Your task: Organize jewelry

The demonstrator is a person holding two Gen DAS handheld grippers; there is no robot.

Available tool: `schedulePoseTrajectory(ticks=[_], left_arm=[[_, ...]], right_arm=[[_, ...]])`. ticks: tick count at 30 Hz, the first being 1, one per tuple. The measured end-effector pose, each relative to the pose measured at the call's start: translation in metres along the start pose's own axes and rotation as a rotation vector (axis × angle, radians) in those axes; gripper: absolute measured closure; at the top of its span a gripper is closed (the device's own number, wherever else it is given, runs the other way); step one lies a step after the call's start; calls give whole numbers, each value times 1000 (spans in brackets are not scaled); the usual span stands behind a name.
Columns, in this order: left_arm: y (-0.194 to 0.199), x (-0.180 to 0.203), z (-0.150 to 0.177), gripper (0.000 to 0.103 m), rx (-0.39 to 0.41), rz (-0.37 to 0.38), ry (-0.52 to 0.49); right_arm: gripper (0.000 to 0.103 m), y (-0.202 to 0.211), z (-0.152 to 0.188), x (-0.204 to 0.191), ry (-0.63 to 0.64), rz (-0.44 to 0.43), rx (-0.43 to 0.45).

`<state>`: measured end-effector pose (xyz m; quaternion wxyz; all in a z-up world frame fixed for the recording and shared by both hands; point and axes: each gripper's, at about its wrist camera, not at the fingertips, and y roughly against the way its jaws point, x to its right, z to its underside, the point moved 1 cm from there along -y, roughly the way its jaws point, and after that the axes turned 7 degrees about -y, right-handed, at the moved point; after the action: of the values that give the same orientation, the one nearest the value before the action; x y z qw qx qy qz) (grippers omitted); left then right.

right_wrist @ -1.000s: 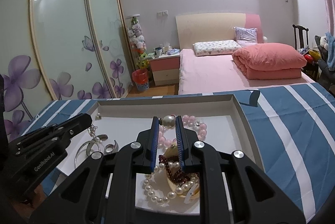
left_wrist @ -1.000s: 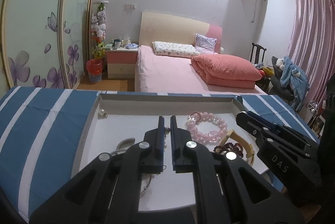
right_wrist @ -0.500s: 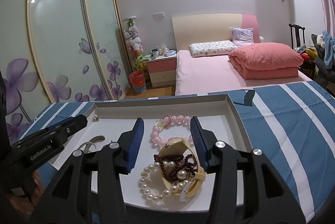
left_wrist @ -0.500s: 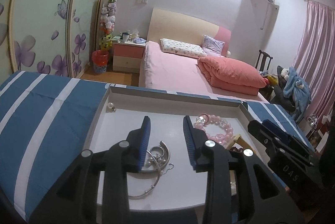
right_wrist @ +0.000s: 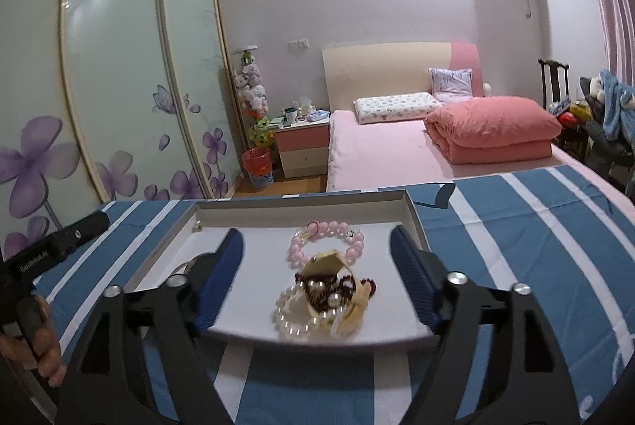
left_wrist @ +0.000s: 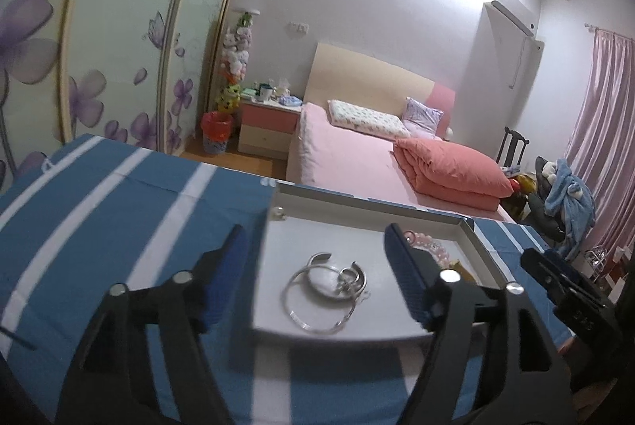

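Observation:
A shallow white tray (left_wrist: 474, 250) (right_wrist: 414, 216) lies on a blue-and-white striped cloth. In the left wrist view, silver bangles (left_wrist: 323, 290) lie on its near left part. In the right wrist view, a pink bead bracelet (right_wrist: 327, 240) lies behind a pile of white pearls, dark red beads and a yellow bangle (right_wrist: 329, 296). A small pearl earring (left_wrist: 279, 214) sits in the far left corner. My left gripper (left_wrist: 315, 276) is open and empty above the bangles. My right gripper (right_wrist: 317, 268) is open and empty above the pile.
The striped cloth (left_wrist: 99, 202) (right_wrist: 535, 226) stretches left and right of the tray. Behind it stand a pink bed (right_wrist: 397, 151), a nightstand (right_wrist: 303, 147) and sliding wardrobe doors (right_wrist: 119, 68). The other gripper shows at each view's edge (left_wrist: 571, 302) (right_wrist: 51, 250).
Both grippers have opened wide, letting go of the jewelry, and drawn back toward the tray's near edge. The silver bangles and the pearl pile now lie free in the tray.

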<state>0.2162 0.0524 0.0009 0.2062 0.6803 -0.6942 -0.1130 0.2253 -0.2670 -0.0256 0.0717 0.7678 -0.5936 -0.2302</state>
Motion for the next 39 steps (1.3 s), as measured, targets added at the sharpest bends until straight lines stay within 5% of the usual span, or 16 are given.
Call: schedulePoseTrajectory(ticks=[8,23,39], left_arm=[[51,6,25,5,41,-11,-57],[96,32,61,4,89,-26,-180],[103,37,69,4,91,-15,-193]], right_arm=[[4,39,22,-4,15,18,-6],[3,84,52,-14,71,49,32],[3,91,62,-12,44,44,25]])
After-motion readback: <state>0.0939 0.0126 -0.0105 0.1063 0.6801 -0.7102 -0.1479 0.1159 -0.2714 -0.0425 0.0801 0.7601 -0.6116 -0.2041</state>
